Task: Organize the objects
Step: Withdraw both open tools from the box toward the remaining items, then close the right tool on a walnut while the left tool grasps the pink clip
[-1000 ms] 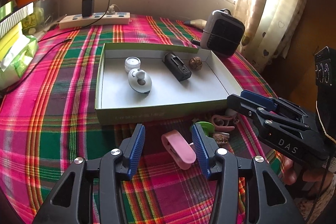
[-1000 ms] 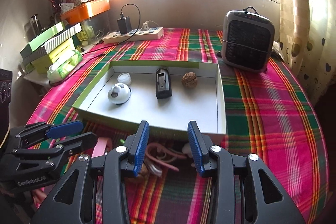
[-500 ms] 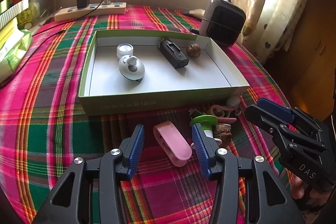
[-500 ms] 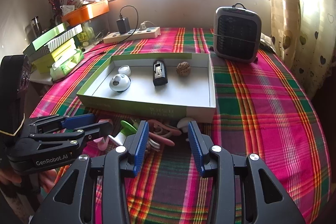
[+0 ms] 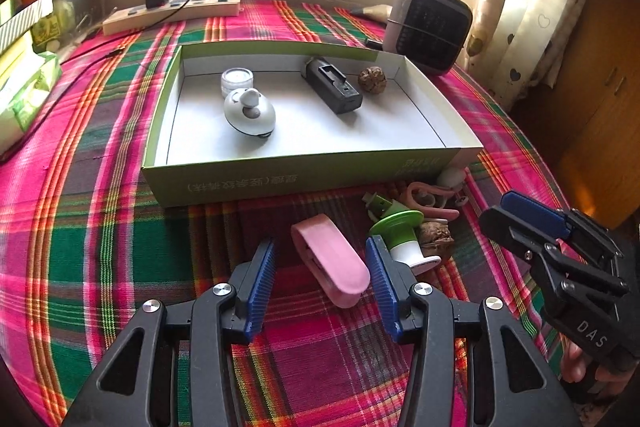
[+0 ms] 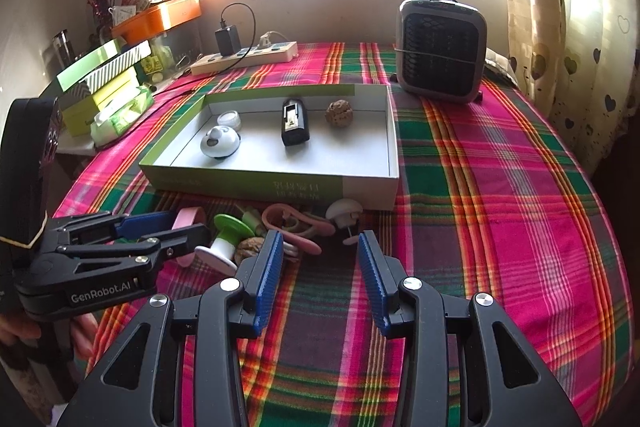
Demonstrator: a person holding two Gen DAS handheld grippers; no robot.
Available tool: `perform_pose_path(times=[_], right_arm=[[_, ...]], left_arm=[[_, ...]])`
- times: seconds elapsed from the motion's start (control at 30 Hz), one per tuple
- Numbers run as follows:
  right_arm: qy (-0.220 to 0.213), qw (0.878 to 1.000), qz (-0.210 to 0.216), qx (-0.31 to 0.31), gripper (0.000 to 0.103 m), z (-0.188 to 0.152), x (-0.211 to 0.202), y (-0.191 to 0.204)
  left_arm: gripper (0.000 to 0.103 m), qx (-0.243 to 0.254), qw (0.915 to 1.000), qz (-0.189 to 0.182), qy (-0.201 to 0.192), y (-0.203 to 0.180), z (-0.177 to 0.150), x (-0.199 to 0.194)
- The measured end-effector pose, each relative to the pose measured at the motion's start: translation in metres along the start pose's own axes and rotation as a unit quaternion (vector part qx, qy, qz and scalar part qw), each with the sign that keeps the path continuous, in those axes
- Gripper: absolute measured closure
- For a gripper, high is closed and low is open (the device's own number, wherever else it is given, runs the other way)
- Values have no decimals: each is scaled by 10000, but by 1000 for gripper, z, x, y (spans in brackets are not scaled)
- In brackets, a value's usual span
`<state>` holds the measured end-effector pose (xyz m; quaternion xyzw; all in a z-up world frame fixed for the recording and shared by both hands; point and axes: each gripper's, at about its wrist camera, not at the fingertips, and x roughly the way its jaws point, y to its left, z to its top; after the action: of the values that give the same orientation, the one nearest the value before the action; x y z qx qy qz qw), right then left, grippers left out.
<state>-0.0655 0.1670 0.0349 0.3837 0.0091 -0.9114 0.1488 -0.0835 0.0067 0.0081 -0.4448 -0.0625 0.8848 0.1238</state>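
Observation:
A shallow green-and-white box [image 5: 280, 183] [image 6: 372, 195] holds a white round gadget [image 5: 249, 111], a small white jar [image 5: 237, 79], a black charger [image 5: 330, 91] and a walnut [image 5: 372, 79]. In front of it lies a pile: a pink clip [image 5: 330, 259], a green-and-white spool [image 5: 402, 231] [image 6: 228, 235], a walnut [image 5: 436, 233], pink scissors [image 6: 296, 221] and a white mushroom-shaped piece [image 6: 344, 209]. My left gripper [image 5: 320, 267] is open, its jaws either side of the pink clip. My right gripper [image 6: 320, 259] is open and empty, just short of the pile.
A grey heater [image 6: 442, 51] stands at the back right. A power strip with a black charger [image 6: 244, 57] lies by the wall. Stacked boxes and tissues [image 6: 108, 91] sit at the left edge. The plaid cloth [image 6: 500, 207] covers the table.
Both grippers have pulled back from the box and risen a little. The pile in front of the box now shows in full. Both stay open.

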Motion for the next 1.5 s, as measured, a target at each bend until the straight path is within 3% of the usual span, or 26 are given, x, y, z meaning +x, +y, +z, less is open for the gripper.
perform_pose_path(times=[0.3, 0.9, 1.5], right_arm=[[145, 9997, 114, -130, 63, -5, 7, 13], [394, 9985, 214, -299, 63, -5, 25, 37], [489, 9987, 82, -98, 63, -4, 34, 32]], left_arm=[[74, -96, 9998, 144, -58, 13, -1, -3], [75, -259, 9994, 177, -156, 38, -2, -9], [75, -180, 9994, 210, -193, 36, -1, -9]])
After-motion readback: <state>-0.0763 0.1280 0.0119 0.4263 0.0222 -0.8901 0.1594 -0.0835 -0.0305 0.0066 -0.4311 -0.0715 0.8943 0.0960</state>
